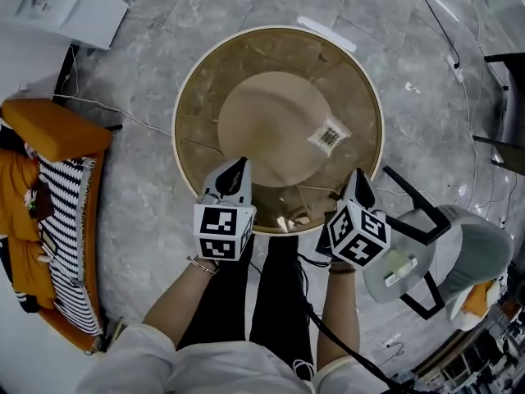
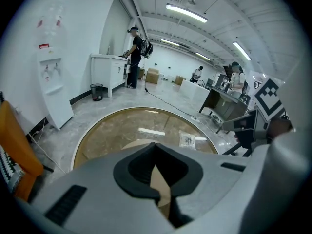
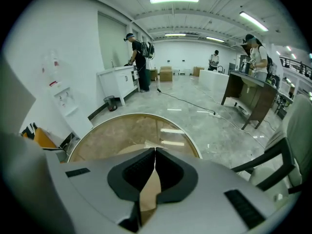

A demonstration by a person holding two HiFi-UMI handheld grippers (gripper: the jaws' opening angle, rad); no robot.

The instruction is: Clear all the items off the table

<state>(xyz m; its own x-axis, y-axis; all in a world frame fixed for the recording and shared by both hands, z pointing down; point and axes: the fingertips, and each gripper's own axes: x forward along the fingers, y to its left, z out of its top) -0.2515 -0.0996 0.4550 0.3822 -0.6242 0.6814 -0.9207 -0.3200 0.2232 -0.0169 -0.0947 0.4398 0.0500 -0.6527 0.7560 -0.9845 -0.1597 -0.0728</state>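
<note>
Now, left gripper (image 1: 240, 164): at the near left rim of the table, pointing down and forward; jaws together at the tips, nothing between them.
Right gripper (image 1: 358, 176): at the near right rim, level with the left one; jaws likewise pressed together, empty.
Table (image 1: 205, 97): round, brown-tinted glass top with a pale rim; ceiling lights reflect in it.
Table base (image 1: 275, 125): tan disc seen through the glass, under the centre.
Packet (image 1: 329, 135): small clear bag with a barcode label, lying flat on the glass right of centre, beyond the right gripper and apart from both grippers; the only item on the top.
Floor (image 1: 148, 220): grey marbled, glossy; thin cables run across it left and far right of the table.
Chair (image 1: 459, 253): pale seat on a black frame, near right, just beside the table rim.
Sofa (image 1: 49, 130): orange, at the left edge, with a black-and-white striped cloth (image 1: 70, 245) on it.
Papers (image 1: 66, 2): white sheets, far left corner.
Water dispenser (image 2: 51, 82): white, against the left wall.
Counter (image 2: 109, 69): white, far left, with a dark bin (image 2: 96, 91) beside it; one person (image 2: 136, 50) stands at it.
Dark bench (image 3: 251, 99): far right, another person at it.
Ceiling: white, with long strip lights (image 2: 186, 12).
</note>
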